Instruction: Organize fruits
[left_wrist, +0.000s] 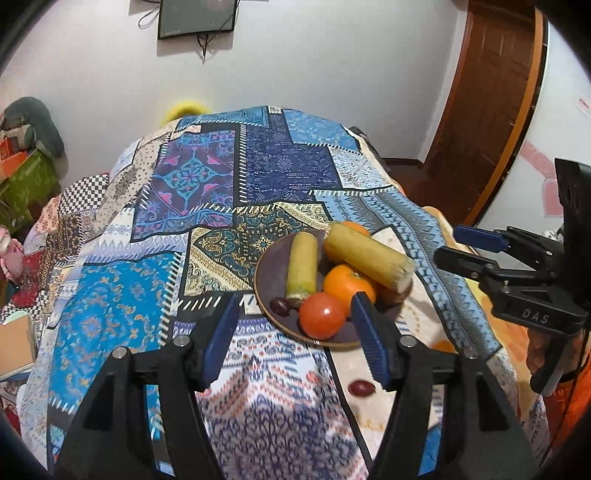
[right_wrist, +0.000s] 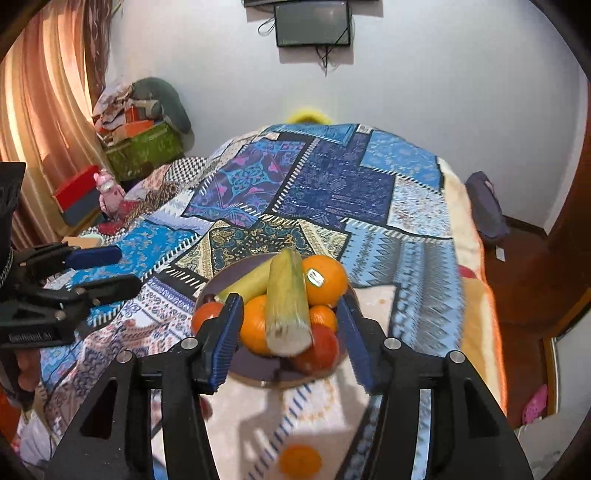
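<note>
1. left wrist view: left gripper (left_wrist: 293, 334), jaws apart and empty, hovering over the patchwork bedspread (left_wrist: 207, 177) just near-left of the plate (left_wrist: 269, 277).
2. plate: dark, round, on the bedspread; holds two yellow-green cylinders, oranges, tomatoes and a dark grape (left_wrist: 279, 305).
3. left cylinder (left_wrist: 302, 264) lies flat on the plate; right cylinder (left_wrist: 367, 254) rests tilted across an orange (left_wrist: 345, 284).
4. red tomato (left_wrist: 321, 315) at the plate's near rim, touching that orange.
5. loose grape (left_wrist: 362, 388) on the bedspread, near side of the plate, off it.
6. right wrist view: right gripper (right_wrist: 290, 338), jaws released, nothing between the pads, held above the plate's near edge with the fruit pile seen between the fingers.
7. stickered orange (right_wrist: 325, 280) at the far right of the pile.
8. loose orange (right_wrist: 300, 460) on the bedspread, near the camera, apart from the plate.
9. far wall: black screen (right_wrist: 313, 24).
</note>
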